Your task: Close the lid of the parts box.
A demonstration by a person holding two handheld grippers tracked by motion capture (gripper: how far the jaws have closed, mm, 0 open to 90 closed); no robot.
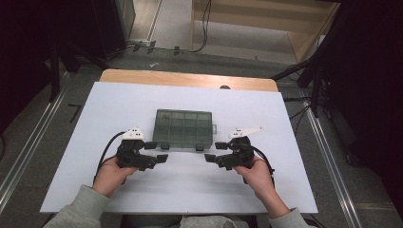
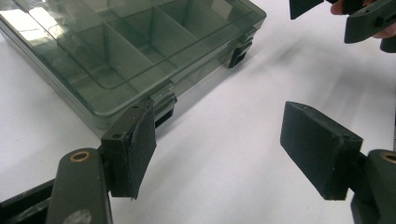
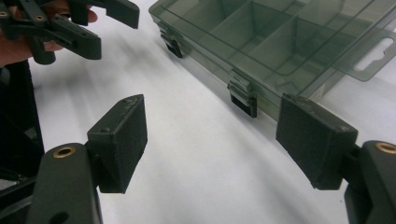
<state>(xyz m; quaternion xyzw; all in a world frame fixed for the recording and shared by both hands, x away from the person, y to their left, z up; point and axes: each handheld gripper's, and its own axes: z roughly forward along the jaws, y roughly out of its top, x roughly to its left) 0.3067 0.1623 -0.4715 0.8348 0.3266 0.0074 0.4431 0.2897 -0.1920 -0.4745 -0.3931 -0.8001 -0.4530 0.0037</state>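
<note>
The box [image 1: 183, 128] lies shut on the counter [image 1: 142, 194], its two latches facing the person; both grippers, left [image 1: 157, 152] and right [image 1: 216, 152], hover before it, fingers open and empty. This looks like the approach to unlatching; next, each gripper must reach its latch [image 2: 163, 100].

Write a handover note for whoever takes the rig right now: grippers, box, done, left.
Left gripper: open, holds nothing, one jaw at the box's near left latch.
Right gripper: open, holds nothing, near the right latch.
Compartment box: mid-table on the white board, lid down, both front latches look shut.
Done: both grippers brought up to the front edge.
Left: probably undo both latches and lift the lid.
</note>
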